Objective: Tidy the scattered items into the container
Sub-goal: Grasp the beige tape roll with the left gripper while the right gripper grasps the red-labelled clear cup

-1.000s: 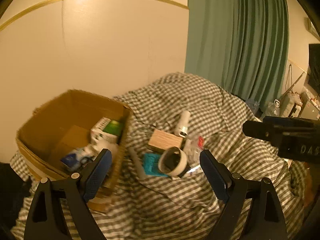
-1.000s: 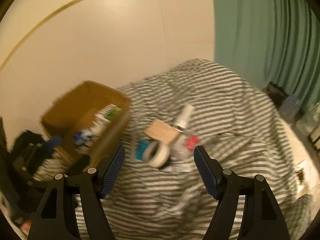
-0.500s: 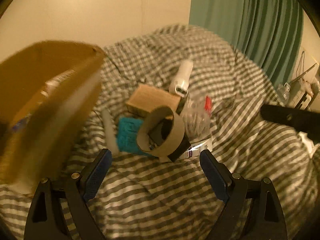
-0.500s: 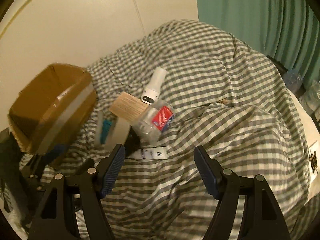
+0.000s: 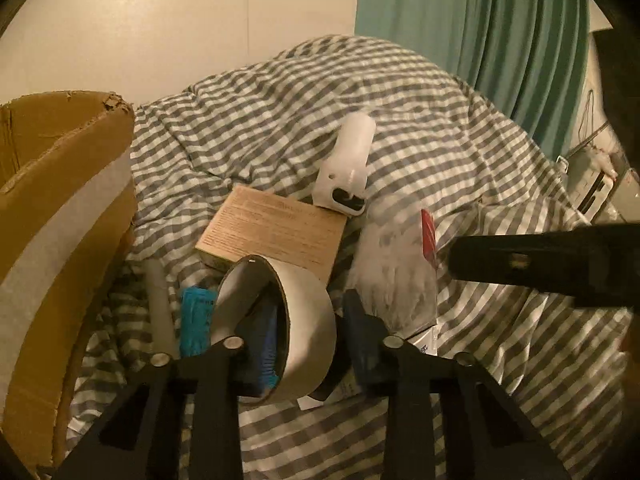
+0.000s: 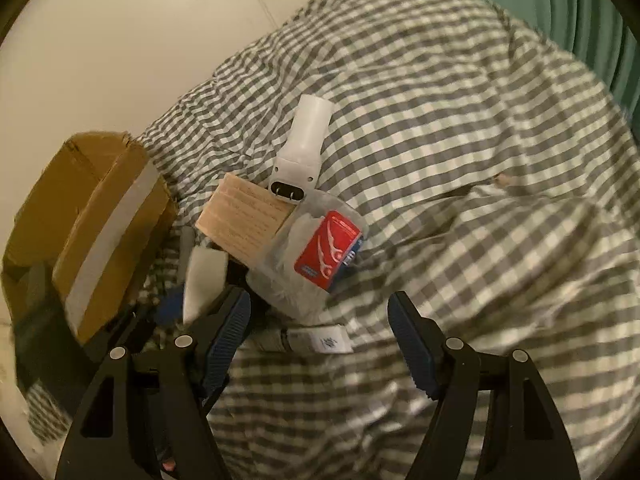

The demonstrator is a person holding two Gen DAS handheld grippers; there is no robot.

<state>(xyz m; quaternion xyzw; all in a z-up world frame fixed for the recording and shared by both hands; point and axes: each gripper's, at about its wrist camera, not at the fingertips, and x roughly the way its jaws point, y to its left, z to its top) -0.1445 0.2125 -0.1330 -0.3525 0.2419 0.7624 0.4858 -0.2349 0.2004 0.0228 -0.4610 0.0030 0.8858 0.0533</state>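
The tape roll [image 5: 280,328] hides the left claw's [image 5: 312,344] blue pads.

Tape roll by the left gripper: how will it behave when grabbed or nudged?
The tape roll stands tilted on its edge over clutter, so a nudge would probably roll or topple it. It looks like a stiff cardboard-cored ring, likely light. The left gripper straddles its band, where the smooth curved surface may slip.

a rumpled grey-and-white checked duvet [image 5: 400,120] lies under warm light, before a plain cream wall [image 5: 180,20] and pleated green curtain [image 5: 480,20].
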